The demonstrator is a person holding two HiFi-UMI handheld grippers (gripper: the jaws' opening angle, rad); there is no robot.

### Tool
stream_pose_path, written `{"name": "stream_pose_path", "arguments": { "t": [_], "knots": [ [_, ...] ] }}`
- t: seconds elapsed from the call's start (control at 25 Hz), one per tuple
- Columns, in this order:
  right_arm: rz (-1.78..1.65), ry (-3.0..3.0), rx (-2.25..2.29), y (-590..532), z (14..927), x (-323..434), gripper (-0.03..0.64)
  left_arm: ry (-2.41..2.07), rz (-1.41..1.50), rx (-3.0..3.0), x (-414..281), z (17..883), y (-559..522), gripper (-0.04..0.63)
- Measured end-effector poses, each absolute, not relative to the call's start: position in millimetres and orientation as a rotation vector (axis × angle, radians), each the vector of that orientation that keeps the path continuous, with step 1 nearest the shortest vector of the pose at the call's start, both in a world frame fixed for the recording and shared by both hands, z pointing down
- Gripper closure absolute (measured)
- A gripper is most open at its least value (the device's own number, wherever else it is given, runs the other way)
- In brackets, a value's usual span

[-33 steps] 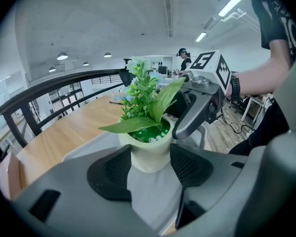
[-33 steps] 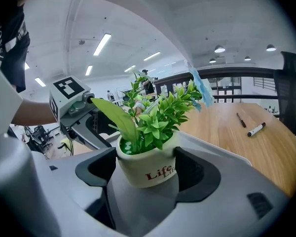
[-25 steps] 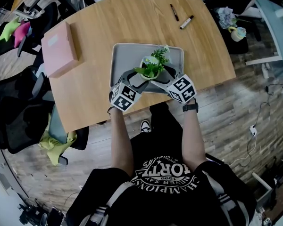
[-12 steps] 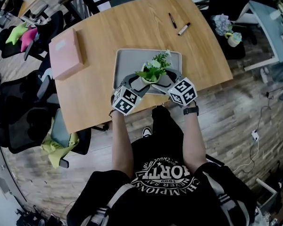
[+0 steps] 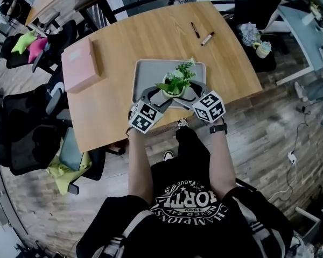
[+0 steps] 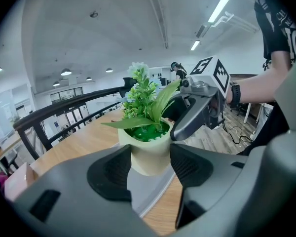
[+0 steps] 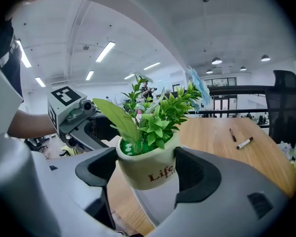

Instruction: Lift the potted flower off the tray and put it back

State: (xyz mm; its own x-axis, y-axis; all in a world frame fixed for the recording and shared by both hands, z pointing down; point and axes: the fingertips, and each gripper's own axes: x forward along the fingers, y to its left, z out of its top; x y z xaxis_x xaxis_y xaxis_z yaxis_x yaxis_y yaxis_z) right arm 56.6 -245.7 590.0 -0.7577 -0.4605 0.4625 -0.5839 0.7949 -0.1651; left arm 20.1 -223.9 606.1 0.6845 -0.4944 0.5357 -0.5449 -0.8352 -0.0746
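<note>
The potted flower [image 5: 175, 83], a cream pot with green leaves and pale blossoms, hangs above the grey tray [image 5: 145, 71] on the wooden table. My left gripper [image 5: 162, 94] is shut on the pot's left side, and the pot [image 6: 149, 154] sits between its dark pads. From the other side my right gripper [image 5: 188, 92] is shut on it too. In the right gripper view the pot [image 7: 150, 169] fills the gap between the pads, with the tray [image 7: 158, 204] below. Each gripper shows in the other's view: the right gripper [image 6: 197, 112] and the left gripper [image 7: 74, 115].
A pink box [image 5: 79, 63] lies on the table's left part. Two markers [image 5: 195, 30] [image 5: 207, 38] lie at the far right. Office chairs [image 5: 21, 128] stand left of the table. The table's near edge runs just under my grippers.
Both grippers have risen together with the potted flower between them. The pot now stands higher above the tray.
</note>
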Motion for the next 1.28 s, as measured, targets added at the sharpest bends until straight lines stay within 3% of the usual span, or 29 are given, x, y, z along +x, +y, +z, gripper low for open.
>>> {"name": "stream_pose_path", "arguments": {
  "t": [1.28],
  "knots": [
    [0.389,-2.587,1.014,-125,508,76,0.224,-0.751,0.724,3.013,38,513,-108,0.33]
  ]
}}
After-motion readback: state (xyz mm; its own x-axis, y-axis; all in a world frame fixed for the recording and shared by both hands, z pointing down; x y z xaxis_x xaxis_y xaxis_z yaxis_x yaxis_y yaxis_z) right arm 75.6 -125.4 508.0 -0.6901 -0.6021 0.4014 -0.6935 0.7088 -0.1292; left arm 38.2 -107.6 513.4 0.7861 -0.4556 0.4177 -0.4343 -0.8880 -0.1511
